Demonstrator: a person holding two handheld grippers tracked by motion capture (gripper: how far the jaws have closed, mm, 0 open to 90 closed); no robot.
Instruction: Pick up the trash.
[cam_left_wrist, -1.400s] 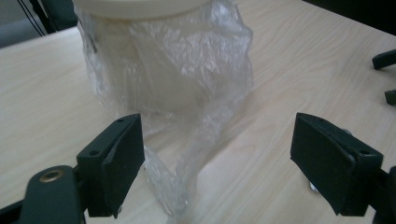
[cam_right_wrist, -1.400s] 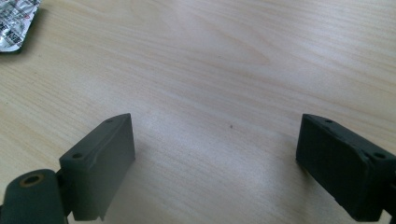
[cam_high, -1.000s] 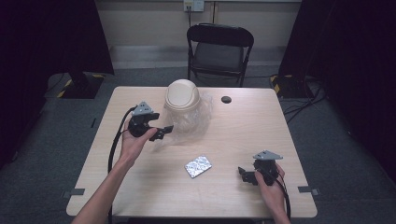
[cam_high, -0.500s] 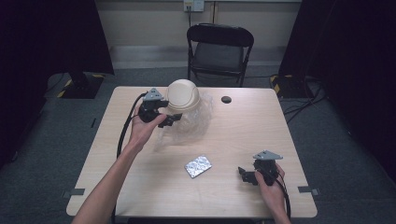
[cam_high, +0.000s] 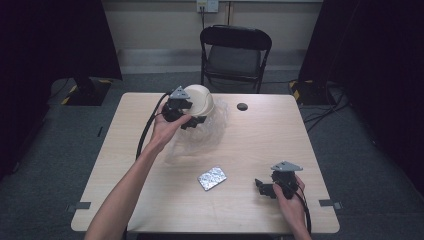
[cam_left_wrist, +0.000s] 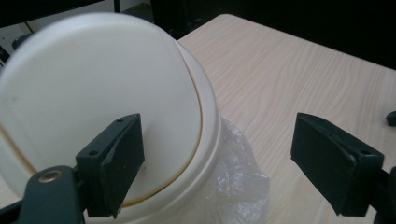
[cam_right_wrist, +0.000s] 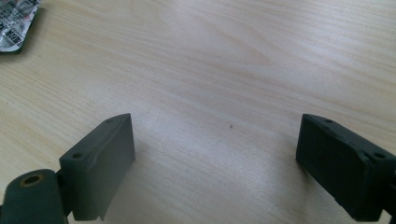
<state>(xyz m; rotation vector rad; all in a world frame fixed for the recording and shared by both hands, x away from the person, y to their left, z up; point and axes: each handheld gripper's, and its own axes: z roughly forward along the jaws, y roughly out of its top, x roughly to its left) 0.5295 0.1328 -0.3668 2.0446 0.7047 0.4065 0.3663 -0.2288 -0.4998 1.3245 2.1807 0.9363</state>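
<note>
A clear plastic jar (cam_high: 202, 131) with a cream lid (cam_high: 201, 99) stands at the back middle of the table. My left gripper (cam_high: 194, 120) is open right at the lid's near side. In the left gripper view one jaw lies over the cream lid (cam_left_wrist: 93, 102) and the other hangs over bare wood, with the crinkled clear jar wall (cam_left_wrist: 233, 186) below; this left gripper (cam_left_wrist: 217, 163) holds nothing. My right gripper (cam_high: 263, 186) rests open low over the front right of the table, and the right gripper (cam_right_wrist: 215, 158) has only wood between its jaws.
A silver foil packet (cam_high: 212, 178) lies flat at the front middle, also at the corner of the right gripper view as the foil packet (cam_right_wrist: 16, 23). A small black cap (cam_high: 242, 106) sits right of the jar. A black chair (cam_high: 235, 47) stands behind the table (cam_high: 310, 145).
My left gripper has travelled right and away from the person, from the table's left part up to the jar's lid. The right gripper, the jar and the packet have stayed put.
</note>
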